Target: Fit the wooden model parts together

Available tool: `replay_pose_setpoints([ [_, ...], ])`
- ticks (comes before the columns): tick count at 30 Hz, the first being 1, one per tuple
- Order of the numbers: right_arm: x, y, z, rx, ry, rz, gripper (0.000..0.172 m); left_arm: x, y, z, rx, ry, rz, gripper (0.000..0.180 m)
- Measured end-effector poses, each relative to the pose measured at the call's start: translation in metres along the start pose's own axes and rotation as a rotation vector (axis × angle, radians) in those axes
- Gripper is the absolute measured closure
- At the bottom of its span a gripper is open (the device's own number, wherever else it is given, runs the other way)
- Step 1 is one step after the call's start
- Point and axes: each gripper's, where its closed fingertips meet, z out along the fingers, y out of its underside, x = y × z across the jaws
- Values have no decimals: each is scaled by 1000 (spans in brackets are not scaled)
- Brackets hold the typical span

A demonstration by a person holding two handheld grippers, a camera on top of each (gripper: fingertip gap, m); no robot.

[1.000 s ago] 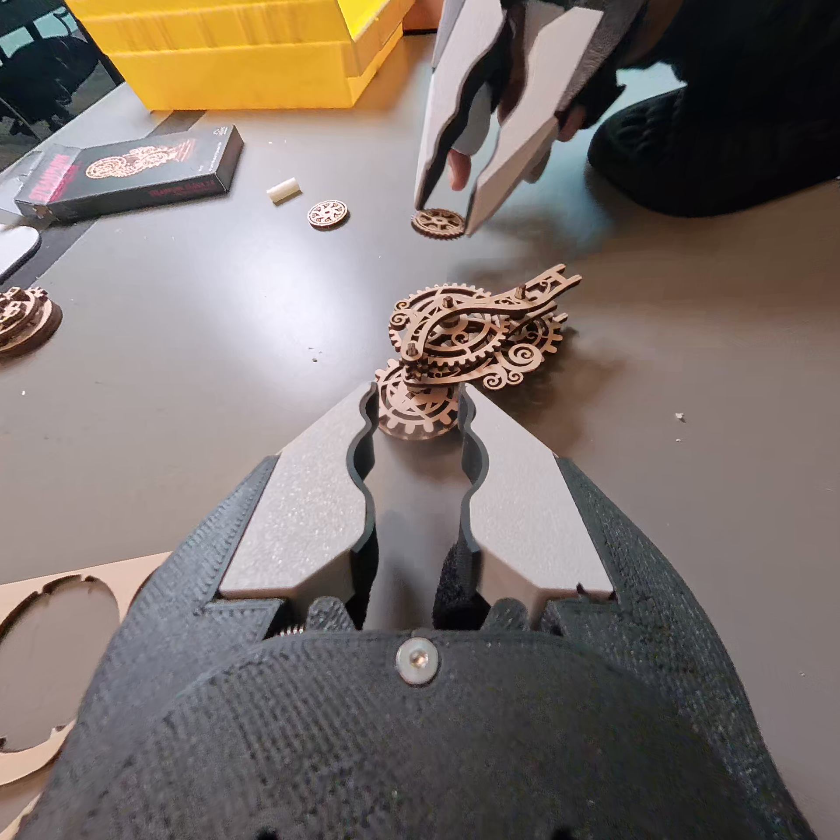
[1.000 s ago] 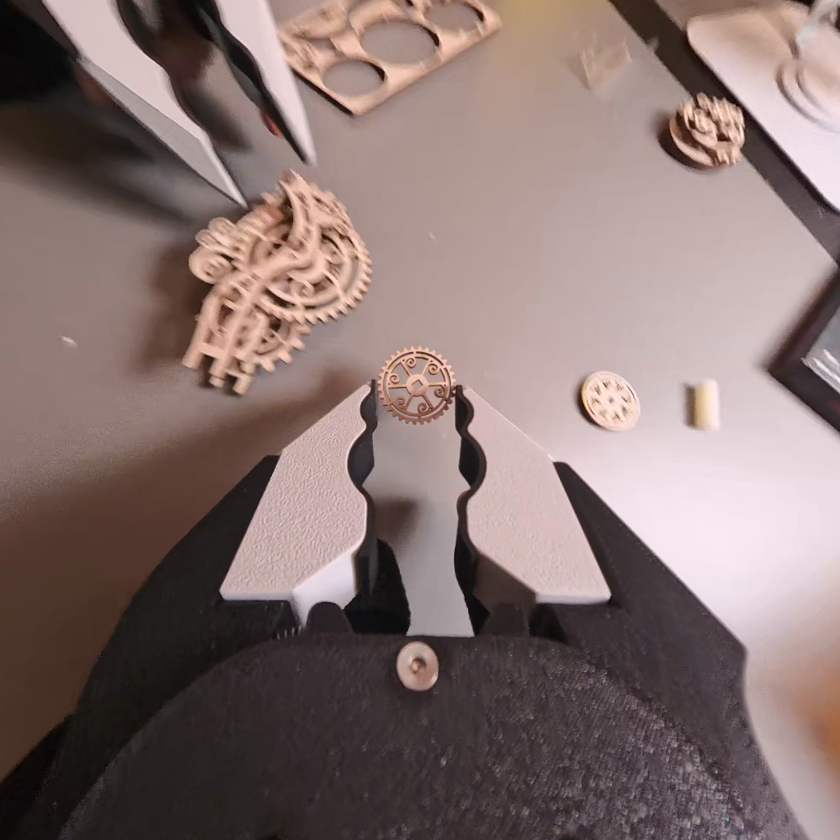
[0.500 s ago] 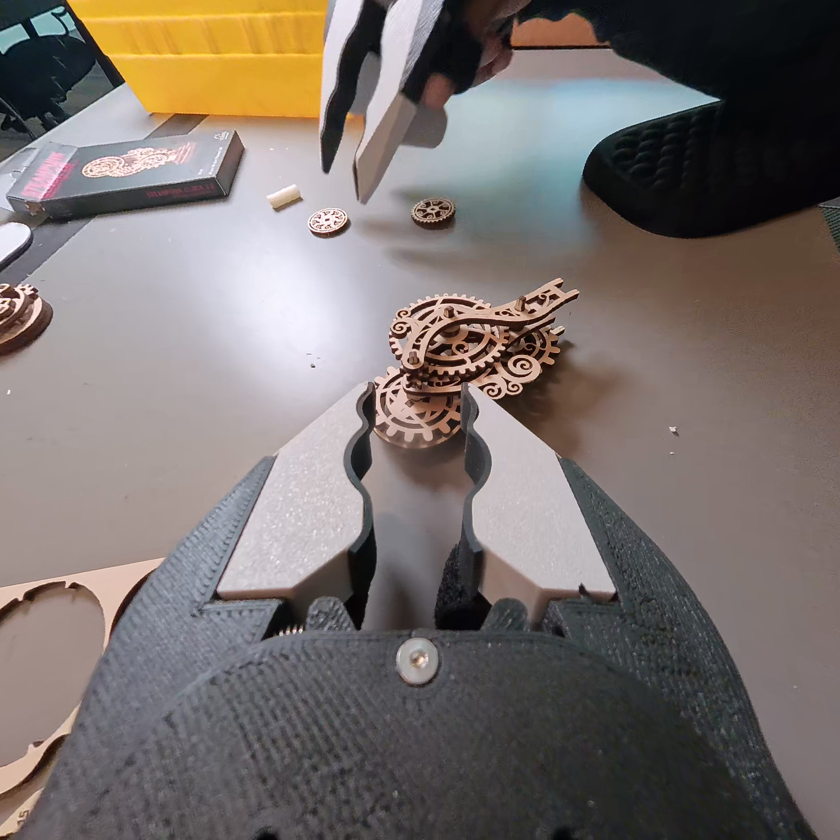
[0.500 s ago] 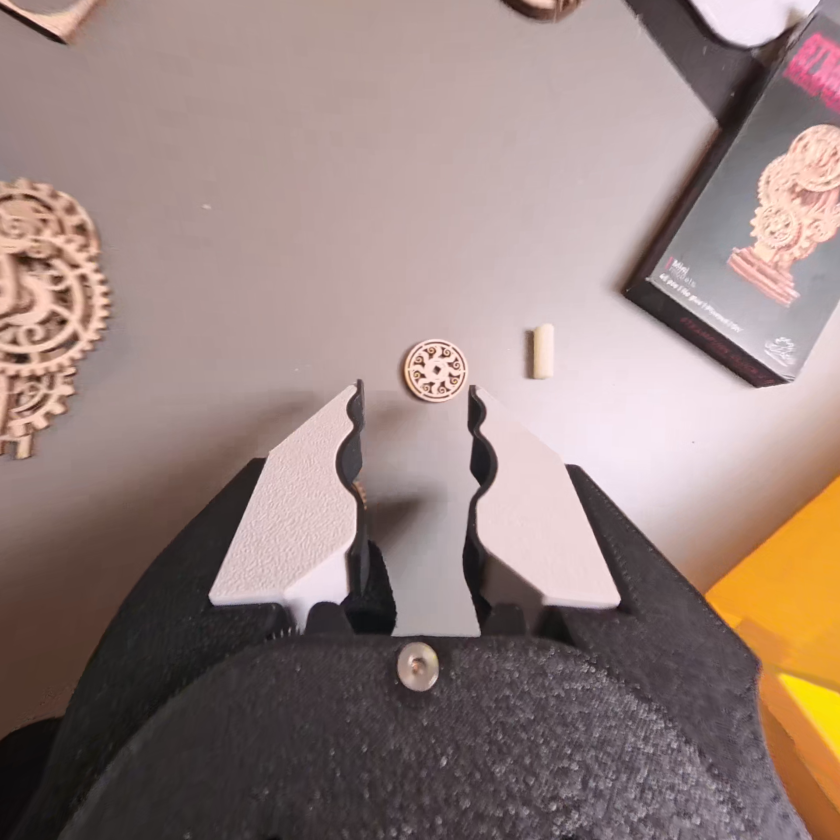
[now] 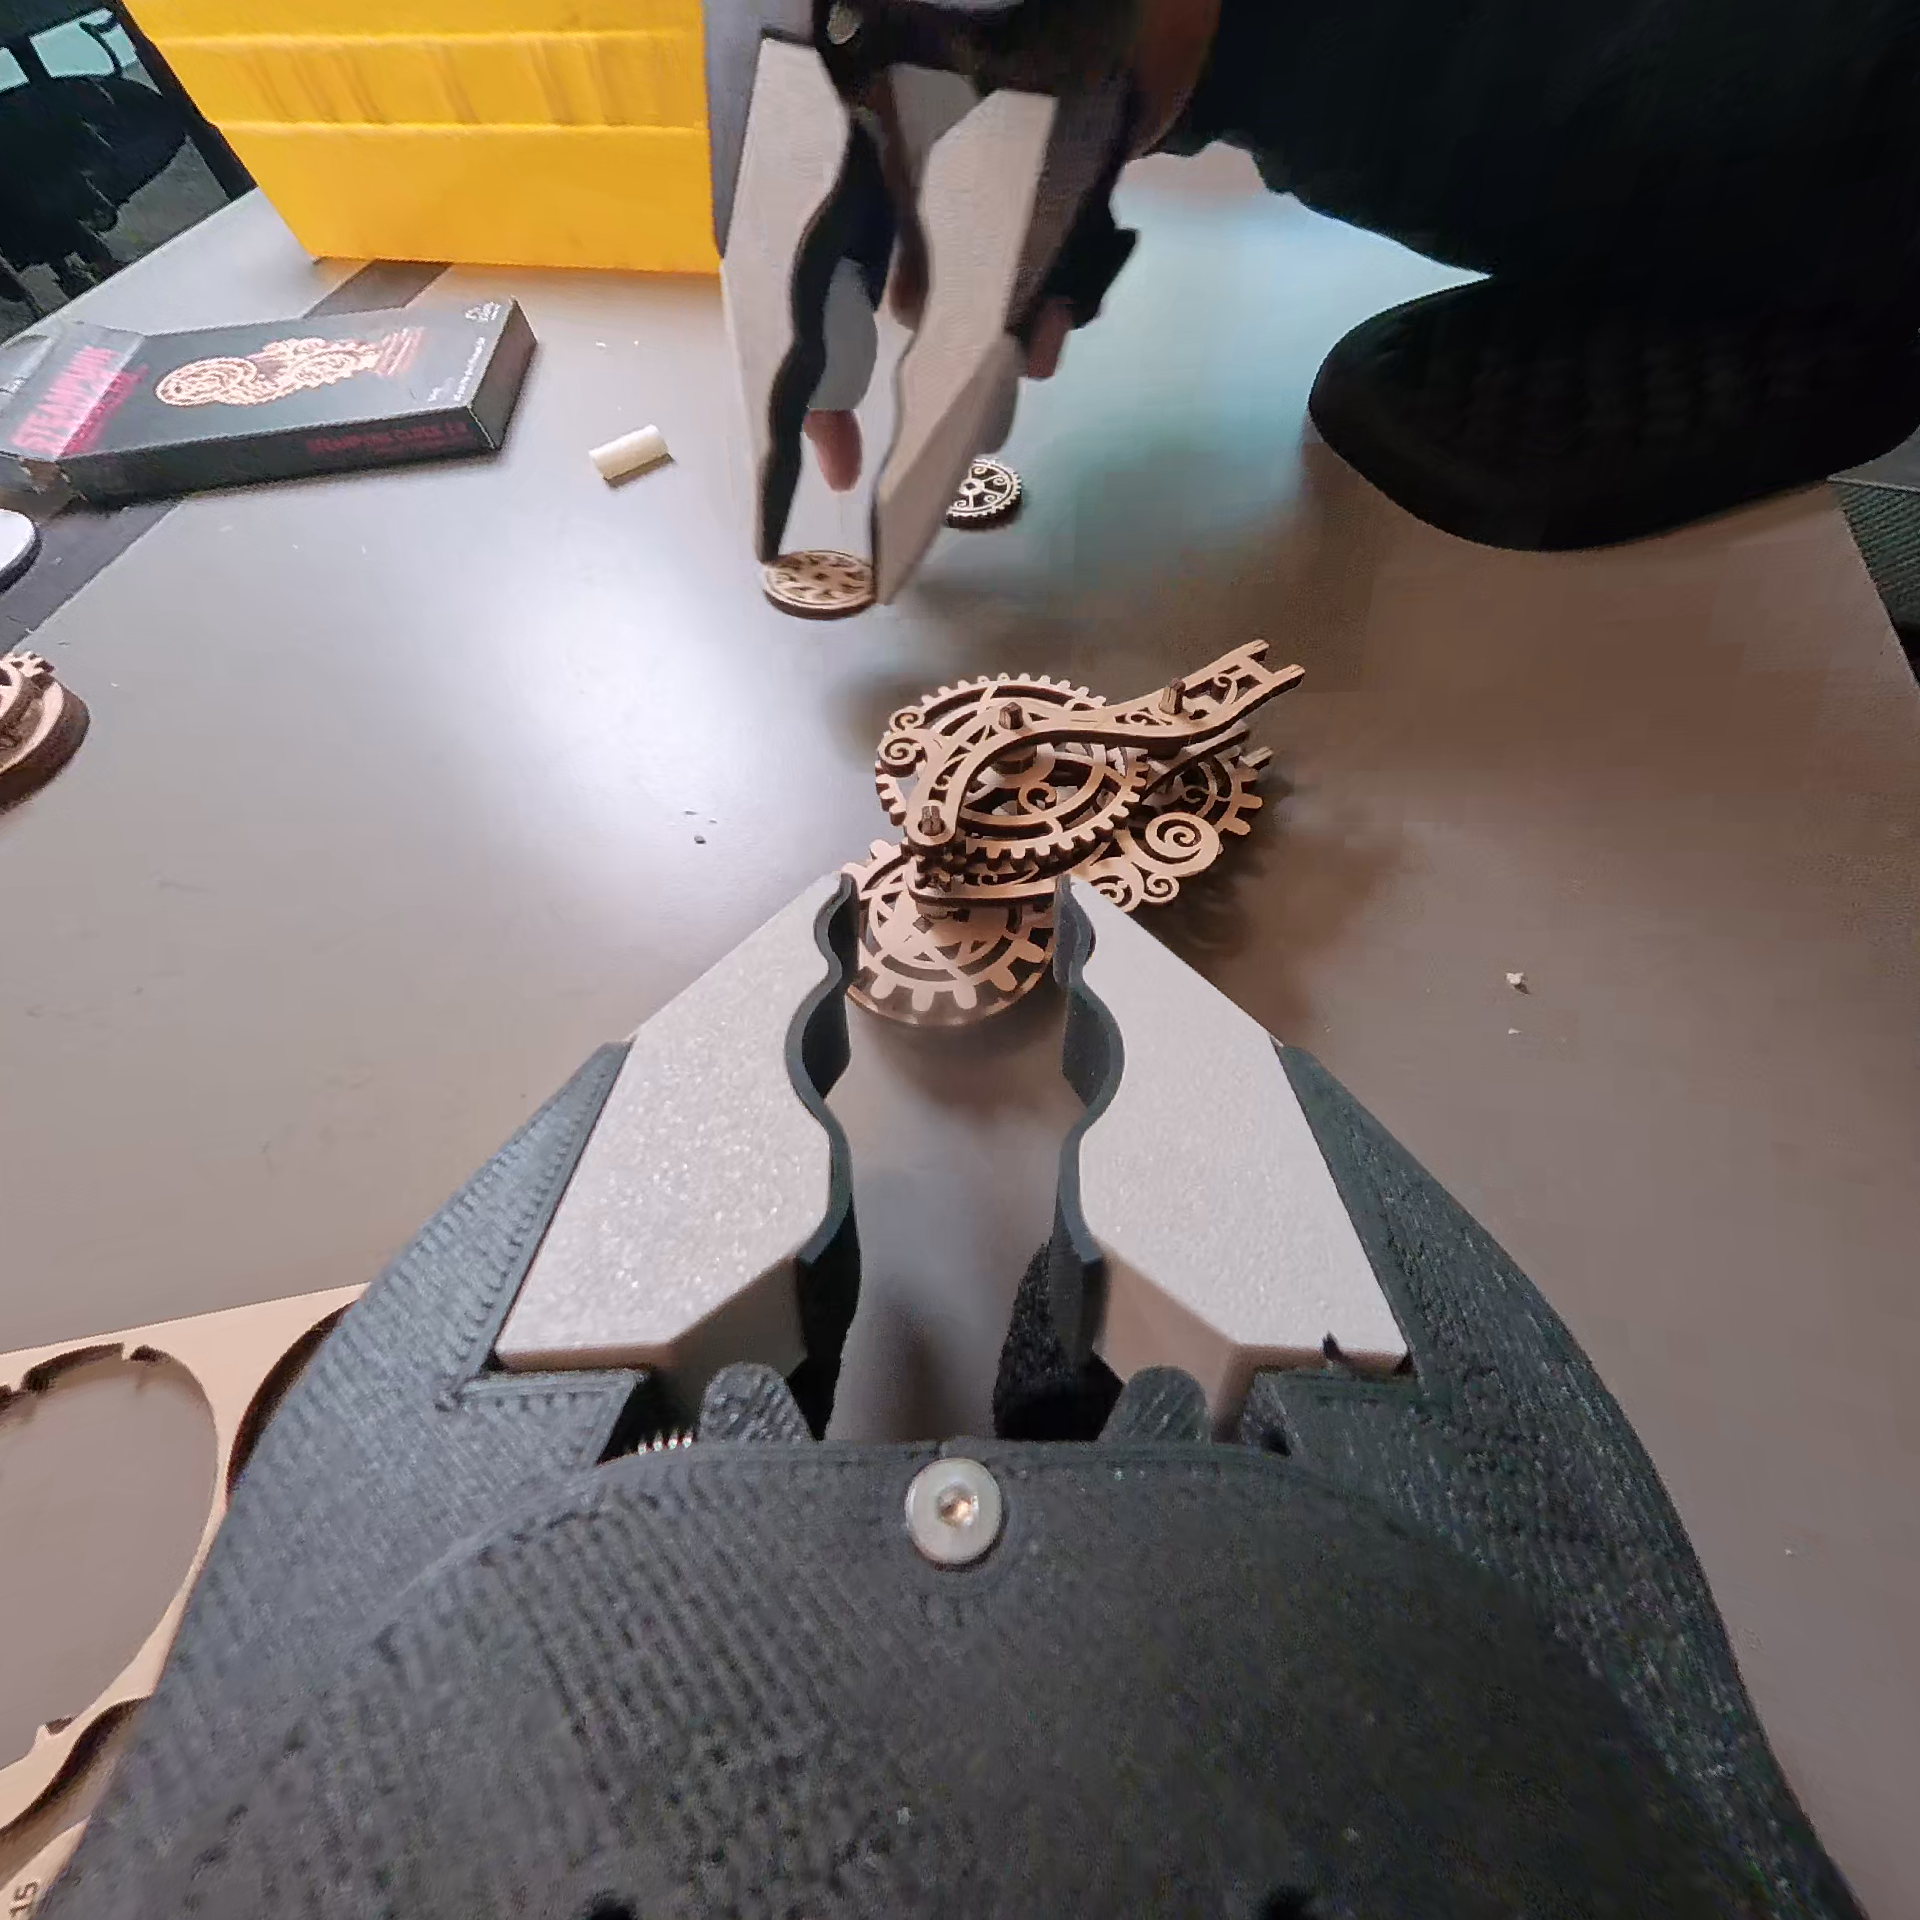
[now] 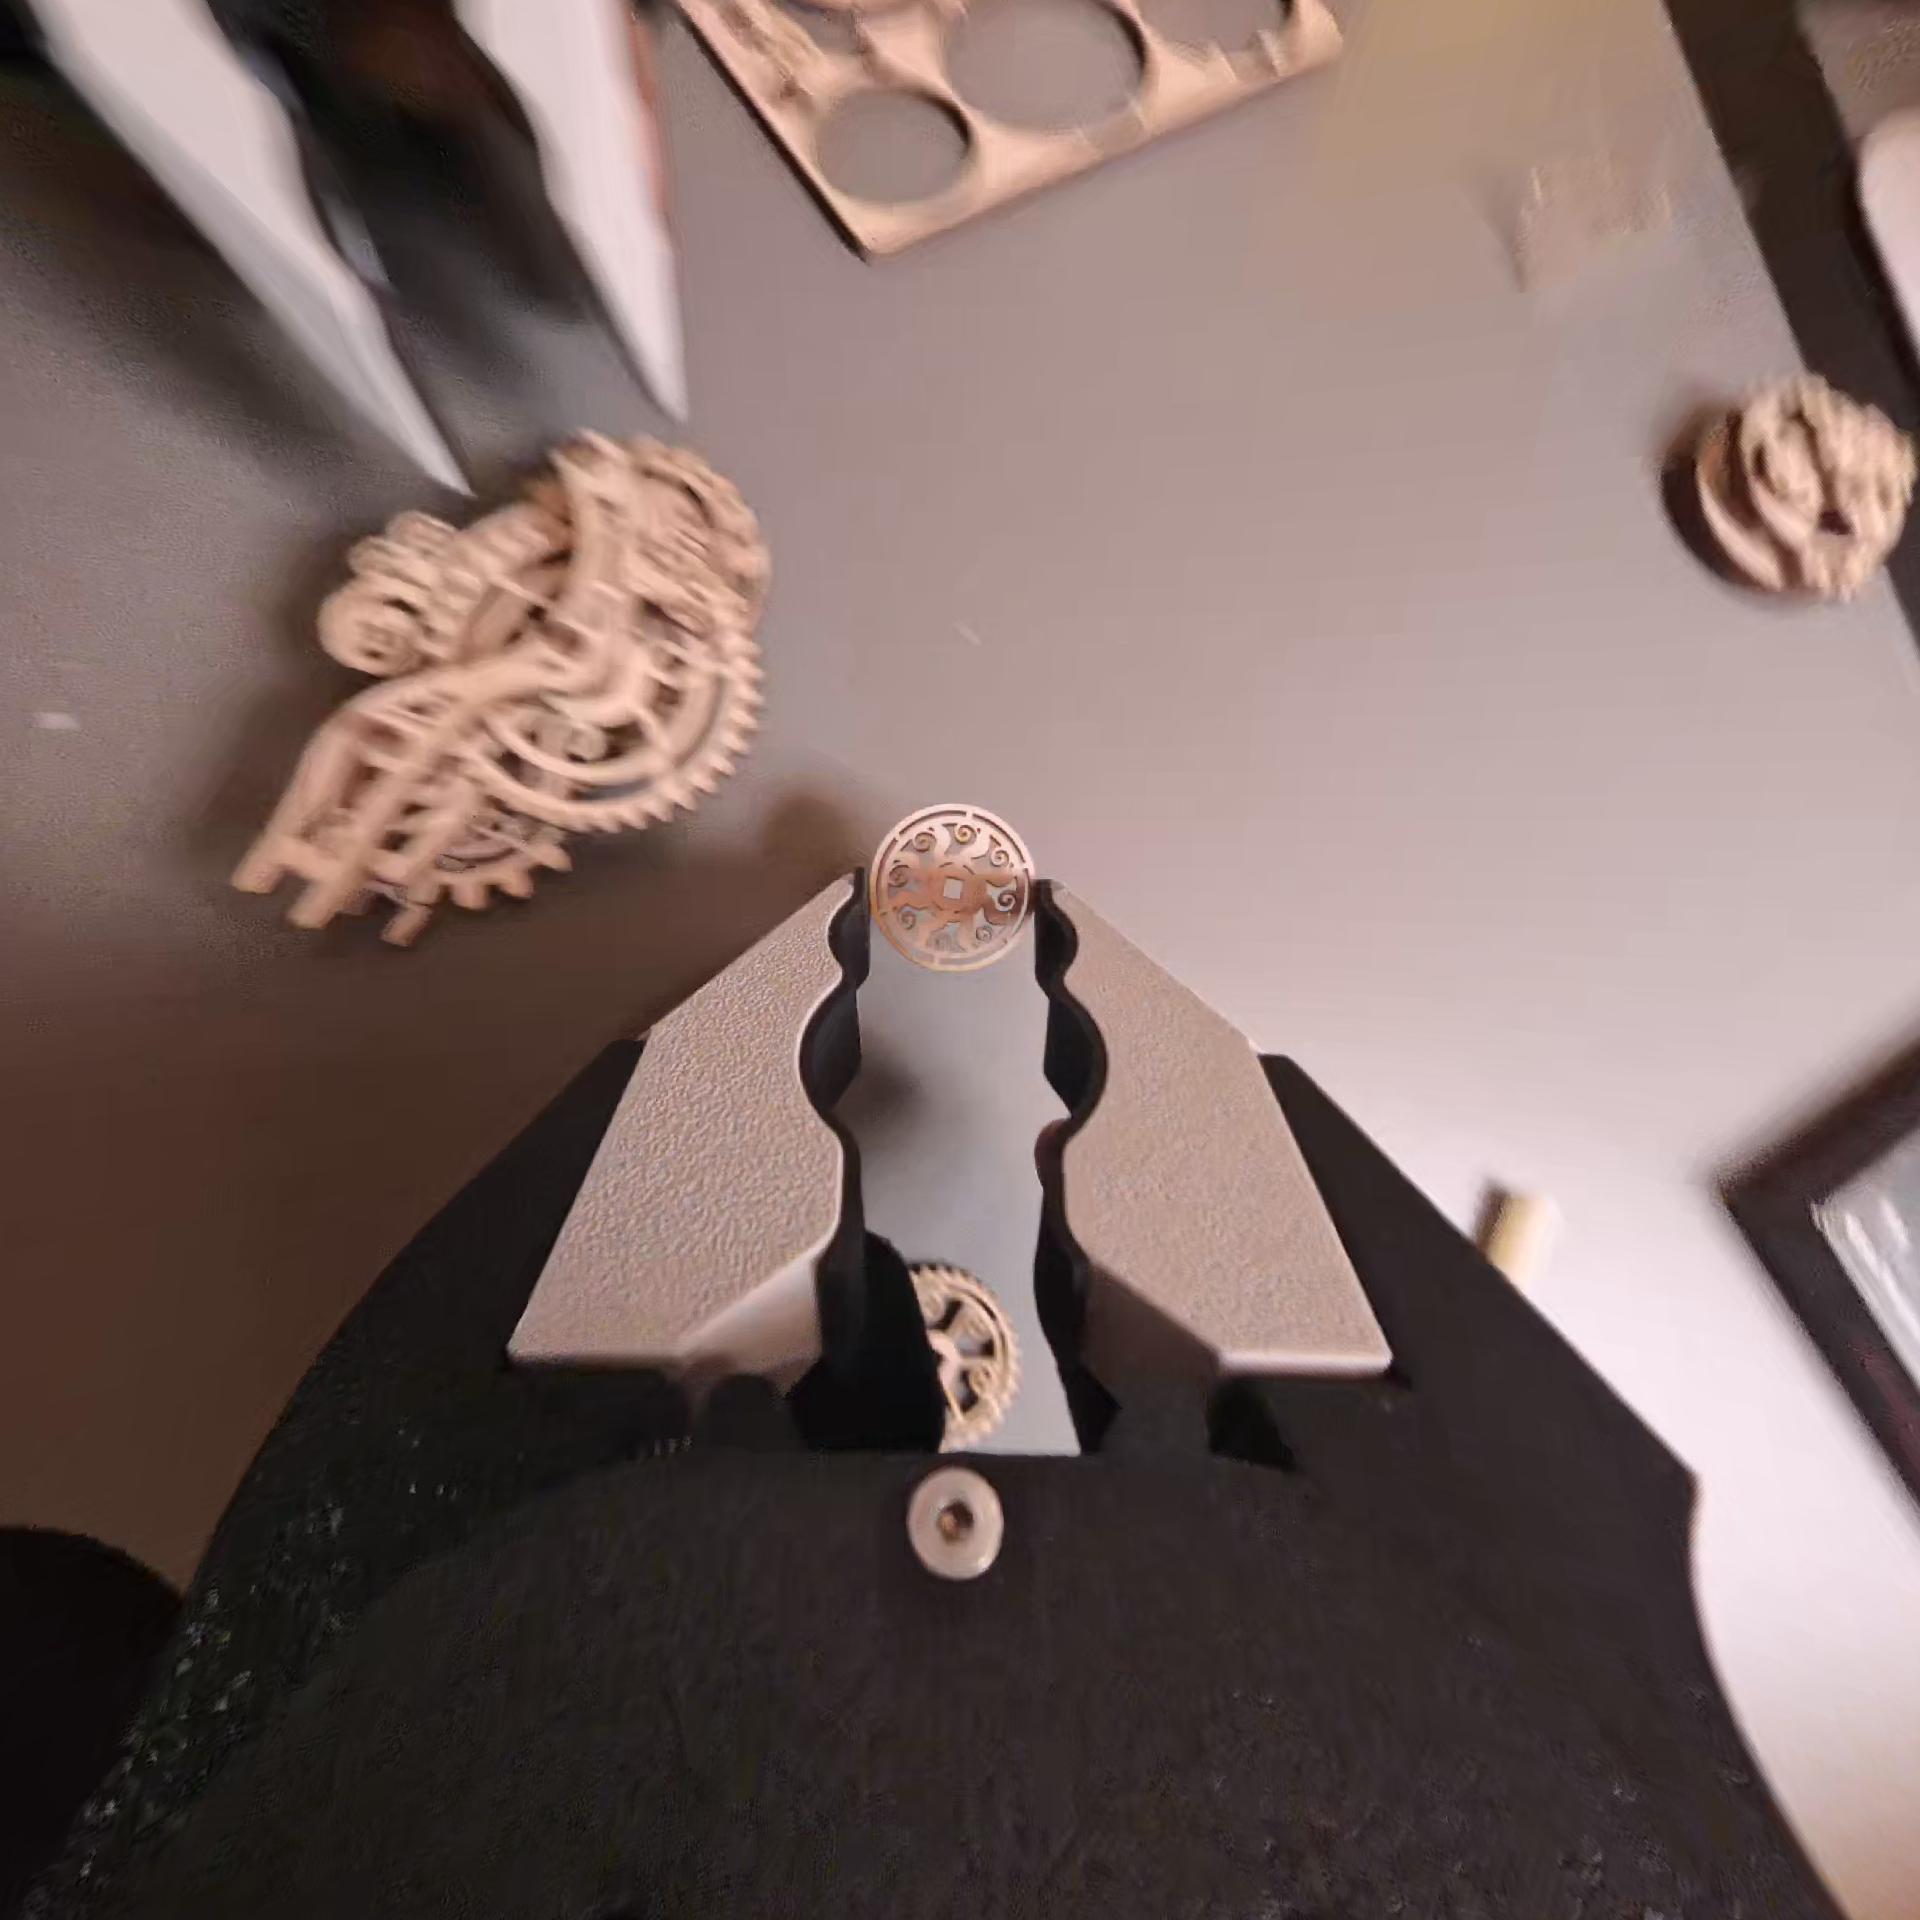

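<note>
My left gripper (image 5: pixel 956 914) is shut on the round base gear of the wooden gear assembly (image 5: pixel 1039 790), which rests on the dark table (image 5: pixel 416 831). The assembly also shows blurred in the right wrist view (image 6: pixel 540 675). My right gripper (image 6: pixel 952 894) is shut on a small round wooden disc (image 6: pixel 952 902) with a square centre hole and holds it just above the table. In the left wrist view it (image 5: pixel 826 561) points down with the disc (image 5: pixel 818 584), beyond the assembly. A small toothed gear (image 5: pixel 982 488) lies on the table behind it.
A white peg (image 5: pixel 627 454) and a black box (image 5: pixel 260 395) lie at the far left, with a yellow box (image 5: pixel 468 135) behind them. A punched wooden sheet (image 5: pixel 62 1455) lies near left. Another wooden sub-assembly (image 5: pixel 21 717) sits at the left edge. A person's dark sleeve (image 5: pixel 1610 364) is at the far right. The gap from one gripper's tips to the other's is roughly 11 centimetres. My right gripper is the nearer one to the white peg (image 5: pixel 627 454): about 12 centimetres, against 25 centimetres.
My right gripper let go of the small toothed gear, opened over the round disc, shut on it and carried it toward the assembly. My left gripper kept its hold.
</note>
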Motion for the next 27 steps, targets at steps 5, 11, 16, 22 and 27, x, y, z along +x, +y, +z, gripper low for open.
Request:
replay_pose_setpoints([
  [5,-57,-46,-4,59,-219,-217,142,-2,1,5,-18,20,-35,143],
  [11,-73,-55,6,17,-326,-329,142,-19,-3,11,-6,1,-69,147],
  [16,-63,-53,4,18,-298,-329,142,-41,-13,13,52,-19,-72,147],
  [22,-40,-40,-1,-2,-214,-286,142,-49,-17,18,66,95,-11,148],
  [27,-36,-30,1,17,-231,-246,142,-41,-15,12,29,160,5,146],
])
